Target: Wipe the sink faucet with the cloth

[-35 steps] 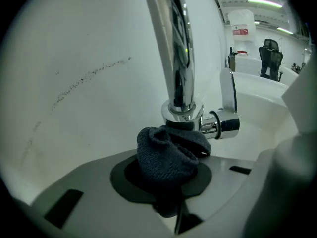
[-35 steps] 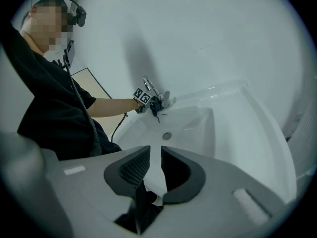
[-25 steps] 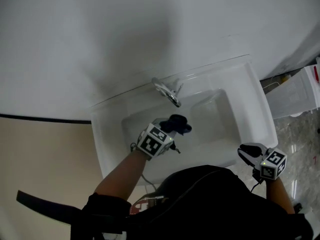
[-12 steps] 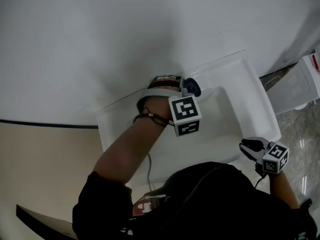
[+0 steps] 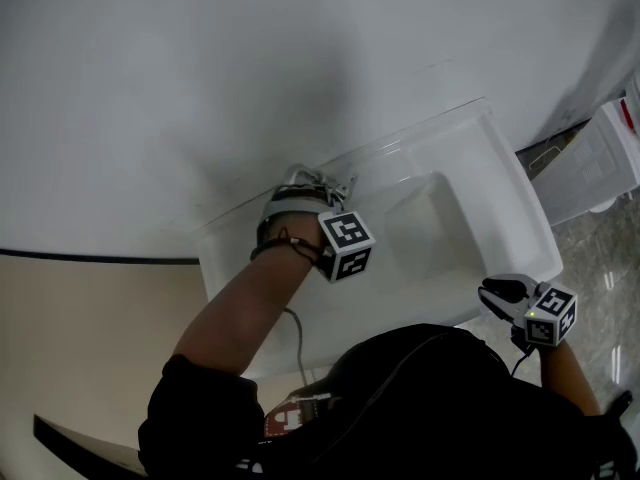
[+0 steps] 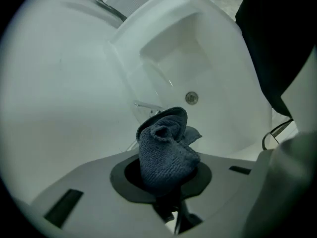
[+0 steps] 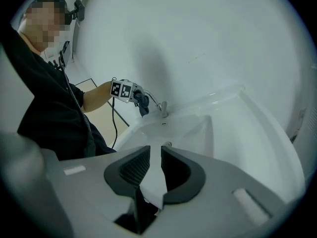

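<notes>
Left tool [image 6: 166, 175] has gone from above the basin a second ago to the back rim of the sink, and its marker cube [image 5: 345, 246] now shows different faces. The right tool [image 7: 155, 157] has kept its place at the front right corner of the sink.

Wall [image 5: 250, 68]: plain white, behind the sink.

Sink [image 5: 500, 168]: white, with a rectangular basin, mounted against the wall.

Person: a dark-clothed torso [image 5: 420, 398] stands at the front edge of the sink. The left forearm [image 5: 250, 298] reaches across the basin toward the back rim.

Container [image 5: 600, 168]: white, on the floor to the right of the sink.

Left tool: its jaws are clamped on a dark blue cloth [image 6: 166, 152], which bunches upward out of them. In the right gripper view the cloth hangs just beside the faucet, on its left. Contact between the two cannot be confirmed from any view.

Right tool: its jaws stand slightly apart, with only the white sink surface showing through the narrow gap. It points across the basin toward the faucet.

Faucet [image 7: 162, 108]: chrome, on the back rim of the sink, directly ahead of the cloth in the left gripper view.

Drain [image 6: 191, 97]: a small round metal fitting in the basin floor.
</notes>
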A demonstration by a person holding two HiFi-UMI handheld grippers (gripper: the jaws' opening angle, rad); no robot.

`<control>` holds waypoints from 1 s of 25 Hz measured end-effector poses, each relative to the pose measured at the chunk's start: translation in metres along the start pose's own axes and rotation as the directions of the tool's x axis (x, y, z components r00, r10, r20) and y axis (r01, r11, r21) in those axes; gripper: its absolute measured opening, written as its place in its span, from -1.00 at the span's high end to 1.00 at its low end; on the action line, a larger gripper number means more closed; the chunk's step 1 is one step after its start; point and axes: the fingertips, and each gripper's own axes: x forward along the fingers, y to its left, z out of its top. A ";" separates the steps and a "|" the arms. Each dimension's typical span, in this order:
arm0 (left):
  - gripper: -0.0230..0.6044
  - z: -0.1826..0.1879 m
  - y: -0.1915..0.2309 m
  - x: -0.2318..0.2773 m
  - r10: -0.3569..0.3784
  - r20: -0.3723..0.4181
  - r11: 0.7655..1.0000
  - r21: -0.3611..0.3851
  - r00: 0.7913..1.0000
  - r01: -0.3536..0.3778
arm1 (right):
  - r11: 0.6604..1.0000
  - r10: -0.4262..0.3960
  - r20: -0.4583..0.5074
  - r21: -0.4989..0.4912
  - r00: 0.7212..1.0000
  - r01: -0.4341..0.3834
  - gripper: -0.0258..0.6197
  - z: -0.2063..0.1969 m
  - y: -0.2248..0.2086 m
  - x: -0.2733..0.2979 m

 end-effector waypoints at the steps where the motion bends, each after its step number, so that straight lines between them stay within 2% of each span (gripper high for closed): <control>1: 0.70 -0.009 -0.002 0.004 0.004 -0.001 1.000 -0.019 1.000 -0.004 | 1.000 0.000 0.001 0.001 1.000 0.000 0.73 0.000 0.000 0.000; 4: 0.70 -0.034 0.000 0.015 -0.014 0.040 0.991 -0.130 0.999 0.019 | 1.000 0.000 0.005 0.007 1.000 0.000 0.72 0.000 -0.002 0.000; 7: 0.70 -0.039 0.007 0.014 -0.017 0.143 0.973 -0.224 0.990 0.049 | 1.000 0.008 0.014 0.010 1.000 -0.008 0.73 0.000 -0.004 0.001; 8: 0.70 -0.035 0.011 0.009 -0.014 0.195 0.960 -0.272 0.981 0.068 | 1.000 0.010 0.017 0.011 1.000 -0.010 0.73 0.000 -0.004 0.002; 10: 0.70 -0.031 0.025 -0.010 0.026 0.302 0.912 -0.398 0.953 0.101 | 1.000 0.012 0.023 0.015 1.000 -0.012 0.73 0.002 -0.004 0.002; 12: 0.70 -0.039 0.050 -0.029 0.109 0.327 0.865 -0.497 0.939 0.073 | 1.000 0.021 0.023 0.017 1.000 -0.022 0.73 0.002 -0.005 0.004; 13: 0.70 -0.044 0.063 -0.032 0.133 0.309 0.857 -0.512 0.942 0.047 | 0.999 0.027 0.022 0.016 0.999 -0.028 0.73 0.001 -0.007 0.005; 14: 0.70 -0.044 0.073 -0.032 0.130 0.286 0.864 -0.503 0.949 0.033 | 0.999 0.031 0.022 0.016 0.999 -0.032 0.73 0.001 -0.008 0.006; 16: 0.70 -0.035 0.080 -0.019 0.060 0.233 0.900 -0.433 0.971 0.048 | 0.999 0.039 0.026 0.015 0.999 -0.039 0.73 0.001 -0.008 0.008; 19: 0.69 -0.019 0.081 0.006 -0.039 0.076 0.954 -0.295 0.996 0.060 | 0.999 0.051 0.040 0.009 0.998 -0.051 0.73 0.006 -0.007 0.010; 22: 0.69 -0.005 0.083 0.036 -0.060 -0.105 0.989 -0.141 0.993 0.045 | 0.999 0.040 0.056 0.024 0.998 -0.042 0.73 0.002 -0.011 0.005; 24: 0.69 0.006 0.079 0.059 -0.079 -0.189 0.995 -0.067 0.979 0.067 | 0.999 0.020 0.065 0.046 0.998 -0.023 0.72 -0.005 -0.016 0.000; 25: 0.69 0.011 0.076 0.070 -0.097 -0.216 0.995 -0.056 0.972 0.087 | 0.998 0.010 0.069 0.058 0.998 -0.014 0.72 -0.008 -0.019 -0.004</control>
